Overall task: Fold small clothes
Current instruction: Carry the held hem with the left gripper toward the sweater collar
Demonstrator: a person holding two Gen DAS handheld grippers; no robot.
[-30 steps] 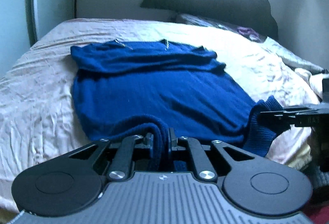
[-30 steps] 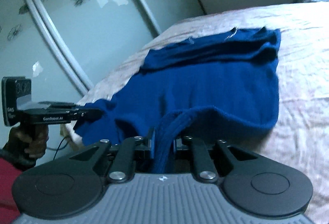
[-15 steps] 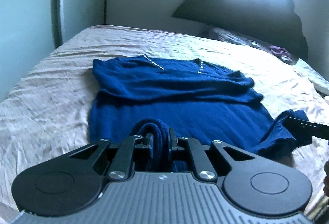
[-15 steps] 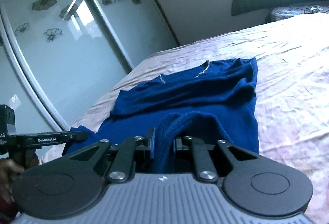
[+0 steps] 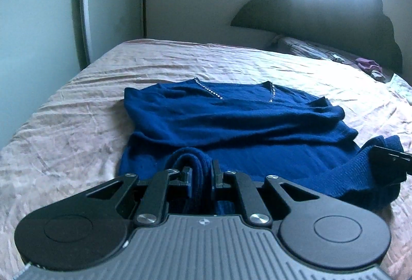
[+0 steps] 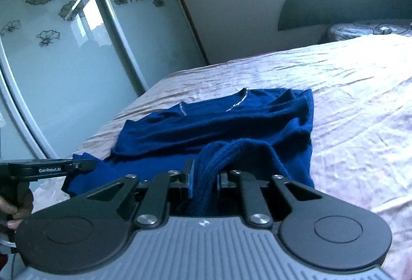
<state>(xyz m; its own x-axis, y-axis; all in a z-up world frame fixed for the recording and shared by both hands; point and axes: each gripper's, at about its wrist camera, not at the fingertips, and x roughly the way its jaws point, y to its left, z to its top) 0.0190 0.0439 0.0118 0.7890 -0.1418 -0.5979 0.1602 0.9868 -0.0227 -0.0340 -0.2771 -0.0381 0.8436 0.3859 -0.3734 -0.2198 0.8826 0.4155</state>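
A dark blue knit sweater (image 5: 239, 125) lies on the pink bedsheet (image 5: 64, 130), neckline away from me, sleeves folded across the chest. My left gripper (image 5: 201, 174) is shut on the sweater's bottom hem at its left corner and holds it lifted. My right gripper (image 6: 204, 178) is shut on the hem at the right corner, also lifted; the sweater (image 6: 219, 123) spreads beyond it. The right gripper's tip (image 5: 388, 159) shows at the right edge of the left wrist view. The left gripper (image 6: 64, 168) shows at the left of the right wrist view.
The bed (image 6: 347, 99) stretches far to the right, with a dark headboard (image 5: 322, 20) and a pillow (image 5: 309, 49) at the back. Mirrored wardrobe doors with flower prints (image 6: 64, 48) stand along the bed's left side. A small purple item (image 5: 368, 65) lies near the pillow.
Both grippers have carried the lifted hem forward over the sweater toward the neckline. The visible flat part of the sweater has grown shorter.
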